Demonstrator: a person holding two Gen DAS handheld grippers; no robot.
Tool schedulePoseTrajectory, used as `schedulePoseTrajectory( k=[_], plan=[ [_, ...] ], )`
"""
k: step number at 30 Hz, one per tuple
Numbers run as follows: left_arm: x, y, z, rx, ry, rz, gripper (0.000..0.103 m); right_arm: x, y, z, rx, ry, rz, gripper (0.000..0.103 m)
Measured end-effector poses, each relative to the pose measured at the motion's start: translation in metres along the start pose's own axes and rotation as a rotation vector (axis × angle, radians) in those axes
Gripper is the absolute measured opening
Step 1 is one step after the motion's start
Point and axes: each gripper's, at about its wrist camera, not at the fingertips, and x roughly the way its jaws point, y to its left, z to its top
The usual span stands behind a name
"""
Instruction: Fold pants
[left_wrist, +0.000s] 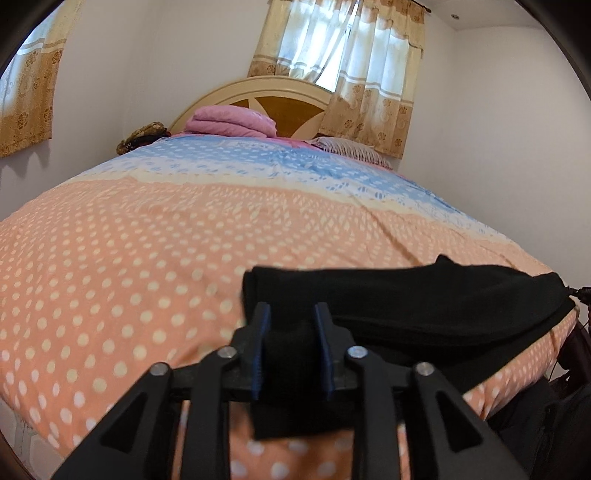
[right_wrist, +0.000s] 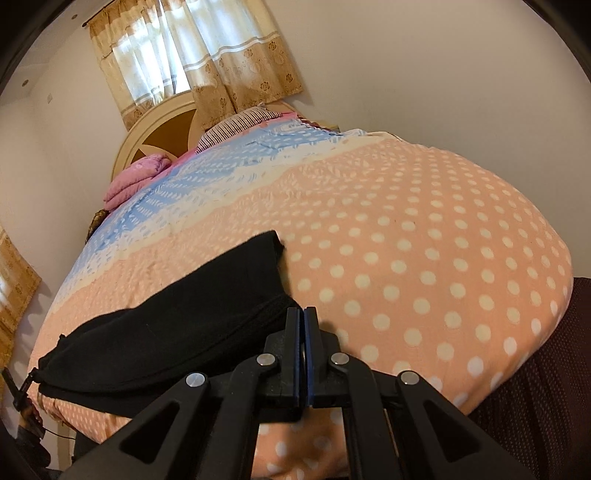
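Note:
Black pants (left_wrist: 424, 295) lie folded on the bed's near edge; they also show in the right wrist view (right_wrist: 177, 325). My left gripper (left_wrist: 291, 314) has its two fingers around a thick bunch of the black fabric, which fills the gap and hangs below them. My right gripper (right_wrist: 303, 314) is shut with its blue pads pressed together, just right of the pants' near corner. I cannot tell whether any fabric is pinched there.
The bed (left_wrist: 147, 240) has an orange dotted cover with a blue band farther back. A pink folded blanket (left_wrist: 231, 122) and a striped pillow (left_wrist: 351, 147) lie by the headboard (left_wrist: 280, 99). Curtains (left_wrist: 351, 74) hang behind. Dark cloth (right_wrist: 546, 369) is at the right.

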Motion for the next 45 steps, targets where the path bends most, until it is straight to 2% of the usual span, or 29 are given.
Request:
schedulePoseTrajectory(
  k=[5, 12, 15, 17, 18, 20, 21, 22, 27, 30, 34, 39, 41, 45],
  plan=[
    [-0.017, 0.014, -0.013, -0.015, -0.008, 0.038, 0.061, -0.006, -0.003, -0.004, 0.021, -0.011, -0.015, 0.003],
    [-0.042, 0.038, -0.032, -0.108, -0.009, 0.128, 0.060, -0.034, -0.019, -0.010, 0.093, -0.081, -0.112, 0.003],
    [-0.046, 0.031, -0.035, -0.123, -0.018, 0.122, 0.060, -0.048, 0.002, -0.010, 0.040, -0.107, -0.120, 0.003],
    [-0.047, 0.020, -0.036, -0.124, -0.023, 0.084, 0.060, -0.051, 0.032, -0.010, -0.050, -0.110, -0.093, 0.004],
    [-0.047, 0.015, -0.036, -0.121, -0.021, 0.067, 0.060, -0.050, 0.048, -0.011, -0.093, -0.103, -0.073, 0.007],
    [-0.041, 0.002, -0.034, -0.112, 0.005, 0.050, 0.060, -0.043, 0.090, -0.016, -0.197, -0.071, 0.004, 0.034],
    [-0.038, -0.001, -0.033, -0.110, 0.015, 0.045, 0.060, -0.039, 0.108, -0.019, -0.243, -0.054, 0.043, 0.057],
    [-0.035, -0.005, -0.031, -0.113, 0.024, 0.035, 0.060, -0.035, 0.128, -0.024, -0.287, -0.044, 0.080, 0.061],
    [-0.040, -0.014, -0.028, -0.121, 0.024, 0.015, 0.060, -0.012, 0.235, -0.066, -0.544, 0.028, 0.216, 0.061],
    [-0.039, -0.018, -0.032, -0.102, 0.049, 0.037, 0.060, 0.002, 0.293, -0.099, -0.703, 0.060, 0.285, 0.060],
    [-0.035, -0.016, -0.037, -0.114, 0.044, 0.049, 0.060, 0.021, 0.350, -0.138, -0.874, 0.088, 0.343, 0.049],
    [-0.021, -0.017, -0.033, -0.106, 0.047, 0.113, 0.060, 0.042, 0.388, -0.166, -0.998, 0.099, 0.348, 0.045],
    [-0.019, -0.015, -0.029, -0.116, 0.039, 0.117, 0.060, 0.048, 0.396, -0.172, -1.035, 0.101, 0.329, 0.042],
    [-0.014, -0.008, -0.026, -0.155, 0.031, 0.099, 0.060, 0.061, 0.405, -0.179, -1.077, 0.118, 0.299, 0.026]
  ],
)
